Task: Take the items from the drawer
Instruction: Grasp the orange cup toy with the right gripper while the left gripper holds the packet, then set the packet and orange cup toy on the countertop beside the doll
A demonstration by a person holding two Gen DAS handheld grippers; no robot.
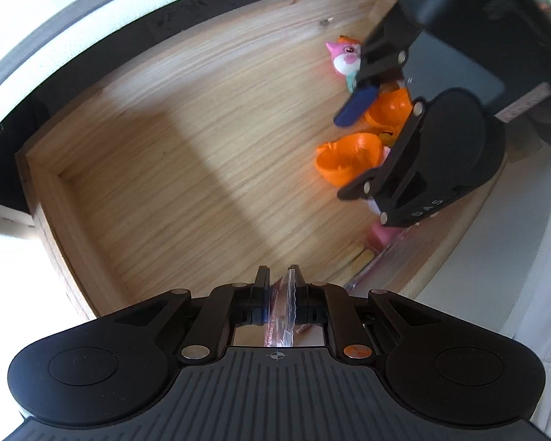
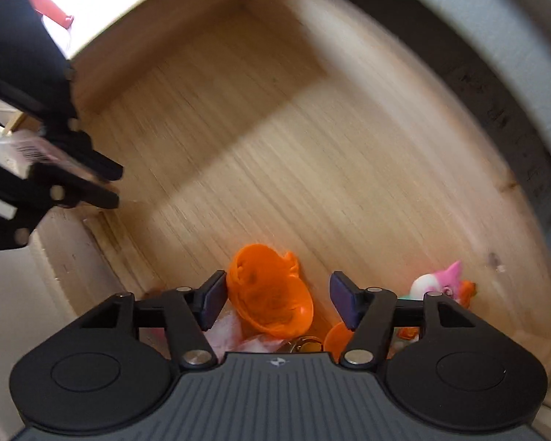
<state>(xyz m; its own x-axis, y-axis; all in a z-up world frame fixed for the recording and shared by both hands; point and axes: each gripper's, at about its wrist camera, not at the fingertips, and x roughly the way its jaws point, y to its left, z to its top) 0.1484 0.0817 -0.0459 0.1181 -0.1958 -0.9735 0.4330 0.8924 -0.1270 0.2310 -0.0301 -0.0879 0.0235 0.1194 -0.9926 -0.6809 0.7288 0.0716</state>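
Right wrist | right hand-held gripper (image 2: 277, 299) agape over orange shell (image 2: 271, 294) | drawer (image 2: 312, 128)

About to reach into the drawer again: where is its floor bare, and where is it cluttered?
Bare: the wide wooden floor of the drawer, from its far corner to the sunlit middle. Crowded: the side where the orange shell, a second orange shell and the pink cat figure lie beneath the open right gripper. The left gripper holds a plastic bag at the near edge.

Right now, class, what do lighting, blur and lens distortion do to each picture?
Left wrist view: a sunlit band crosses the drawer floor, its straight walls bow outward, and the right gripper is sharp. Right wrist view: wood grain smears with blur, and the left gripper looks soft.
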